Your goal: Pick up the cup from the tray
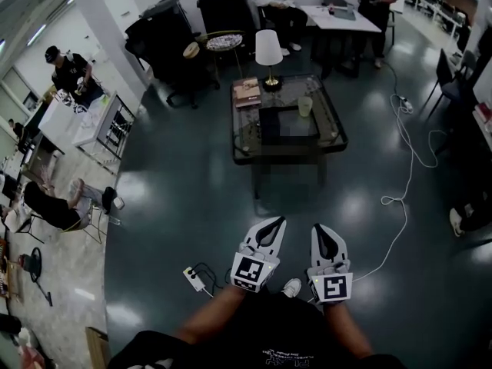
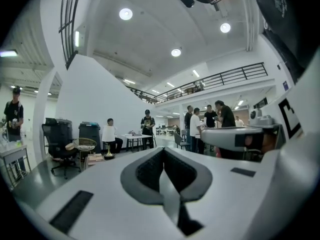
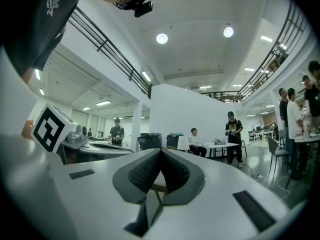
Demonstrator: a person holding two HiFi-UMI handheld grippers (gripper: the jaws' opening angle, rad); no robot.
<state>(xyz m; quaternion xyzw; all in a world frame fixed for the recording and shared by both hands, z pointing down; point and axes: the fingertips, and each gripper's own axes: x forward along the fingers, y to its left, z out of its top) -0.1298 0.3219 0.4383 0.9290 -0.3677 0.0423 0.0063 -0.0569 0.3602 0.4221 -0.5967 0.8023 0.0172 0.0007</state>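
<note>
Now, cup (image 1: 305, 106): pale and see-through, standing upright on the low glass table (image 1: 332, 133) in the upper middle of the head view, well away from both grippers. Whether a tray lies under it is too small to tell.
Left gripper (image 1: 270, 225): jaws pressed together with nothing between them, held low in the frame and pointing towards the table.
Right gripper (image 1: 324, 232): likewise closed and empty, just beside the left one.
Step in hand: probably the approach. The whole stretch of dark floor has to be crossed before any grasp.
Risk, closed jaws: if either gripper arrives as it is, its tip would knock the cup instead of straddling it. The cup looks light, so it would likely tip or skid on the glass.
Risk, neighbours: the lamp (image 1: 268, 50) and the stack of books (image 1: 247, 91) stand near the cup towards the upper left, so a wide swing from that side could catch them.
Risk, floor: a white cable (image 1: 407, 167) snakes down the right of the frame, and a power strip (image 1: 194, 277) lies by the person's feet at lower left. Either could snag a step.
Risk, grip: squeezing a thin cup too hard may crush it, and too lightly lets it slip.
</note>
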